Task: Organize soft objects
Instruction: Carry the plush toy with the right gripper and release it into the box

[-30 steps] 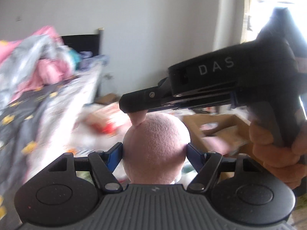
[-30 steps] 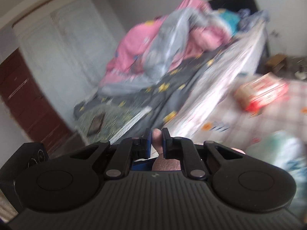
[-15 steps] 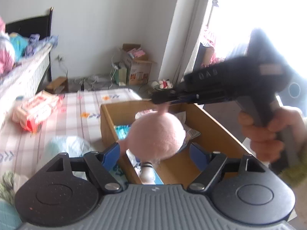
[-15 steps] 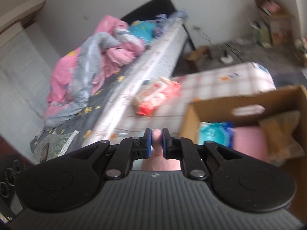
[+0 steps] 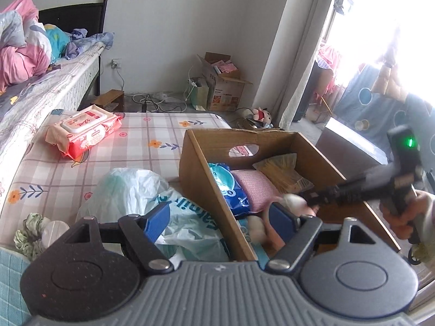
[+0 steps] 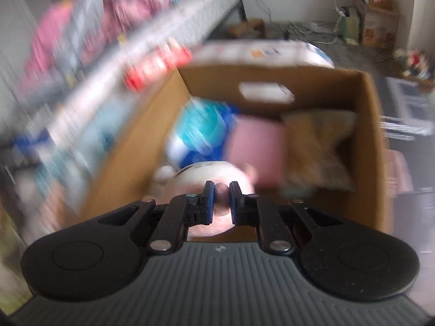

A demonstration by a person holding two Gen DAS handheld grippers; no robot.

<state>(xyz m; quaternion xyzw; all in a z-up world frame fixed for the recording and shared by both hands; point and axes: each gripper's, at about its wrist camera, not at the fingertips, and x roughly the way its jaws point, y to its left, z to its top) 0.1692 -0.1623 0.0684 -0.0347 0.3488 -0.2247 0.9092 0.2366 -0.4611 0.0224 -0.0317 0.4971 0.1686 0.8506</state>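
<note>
Daylight is flooding in from the window (image 5: 380, 27), overexposing that corner. Motion blur is smearing the right wrist view; fisheye distortion is bending both frames' edges.

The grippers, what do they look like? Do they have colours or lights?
Each gripper, left and right, has a ribbed grey body, two round black discs, black linkage bars with silver pins, and blue pads on its fingers. Seen from the side, the right one has a black pistol-style handle with a glowing green light. No sleeve shows clearly.
</note>
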